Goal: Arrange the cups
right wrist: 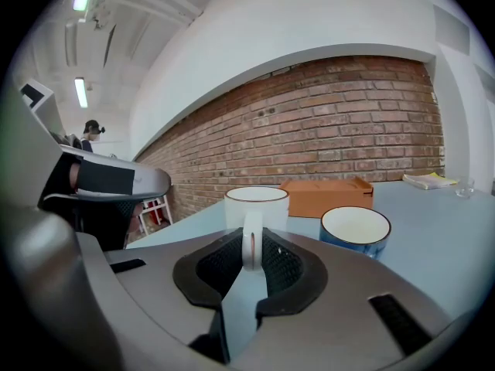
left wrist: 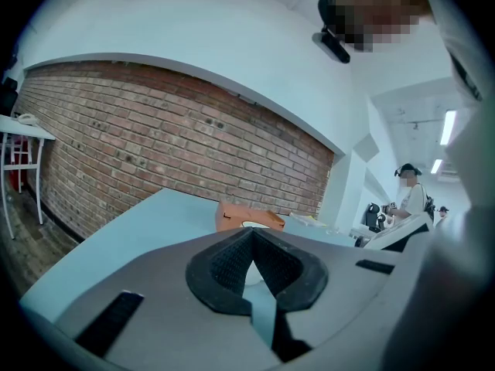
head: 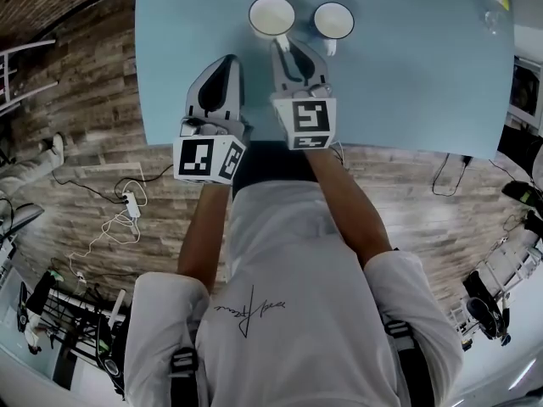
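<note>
White mug [head: 271, 13] [right wrist: 257, 205]: plain white, thin dark rim, straight walls, empty, upright. It is at the far edge of the light blue table [head: 407, 83] [right wrist: 452, 246], left of the second cup, with its handle [right wrist: 250, 247] pointing toward the person.

Right gripper [head: 287, 46] [right wrist: 251, 242]: jaws pinched on that handle, one pad on each side. The mug's base is hidden behind the jaws, so I cannot tell whether it sits on the table.

Blue cup [head: 333, 19] [right wrist: 356, 230]: lower and wider, blue outside, white inside, dark rim, empty, upright. It stands just right of the white mug and does not touch it. Its white handle points toward the person.

Left gripper [head: 222, 64] [left wrist: 251, 234]: over the table's near left part, near the right gripper and to its left. Its jaw tips are pressed together with nothing held.

Orange box [right wrist: 329, 195] [left wrist: 247, 216]: flat, on the table beyond the cups, toward the brick wall [right wrist: 348, 122].

Both forearms reach from the near side over the table edge. The floor is wood plank, with a white power strip [head: 131, 202] and cables on the left.
</note>
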`<state>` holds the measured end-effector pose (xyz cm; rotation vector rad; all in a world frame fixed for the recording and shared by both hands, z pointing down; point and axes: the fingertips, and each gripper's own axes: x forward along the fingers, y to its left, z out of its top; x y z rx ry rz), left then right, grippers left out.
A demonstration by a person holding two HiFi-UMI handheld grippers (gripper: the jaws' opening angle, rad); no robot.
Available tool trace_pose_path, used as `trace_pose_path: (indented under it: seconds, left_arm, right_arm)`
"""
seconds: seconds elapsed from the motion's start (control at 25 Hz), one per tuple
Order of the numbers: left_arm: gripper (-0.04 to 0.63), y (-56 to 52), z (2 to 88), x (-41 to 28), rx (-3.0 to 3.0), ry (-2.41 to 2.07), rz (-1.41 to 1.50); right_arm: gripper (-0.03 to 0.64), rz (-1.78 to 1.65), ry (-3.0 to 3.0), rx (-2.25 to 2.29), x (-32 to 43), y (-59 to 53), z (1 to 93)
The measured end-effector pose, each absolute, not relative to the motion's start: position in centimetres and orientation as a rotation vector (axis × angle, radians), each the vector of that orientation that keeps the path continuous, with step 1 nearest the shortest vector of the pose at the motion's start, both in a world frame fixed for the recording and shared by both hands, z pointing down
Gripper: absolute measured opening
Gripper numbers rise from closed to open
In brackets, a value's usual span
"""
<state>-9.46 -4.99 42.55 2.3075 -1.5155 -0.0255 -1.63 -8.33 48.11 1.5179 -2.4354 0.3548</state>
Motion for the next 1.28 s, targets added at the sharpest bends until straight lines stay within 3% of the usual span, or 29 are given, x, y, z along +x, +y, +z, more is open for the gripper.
trace_pose_path:
  seconds: [1.28]
  left_arm:
    - [0.006,-7.4,38.2,-8.9,2.393,-1.477,-0.077]
  right_arm:
    - [0.064,0.344,-2.475,1.529,-1.4,-9.1,41.8]
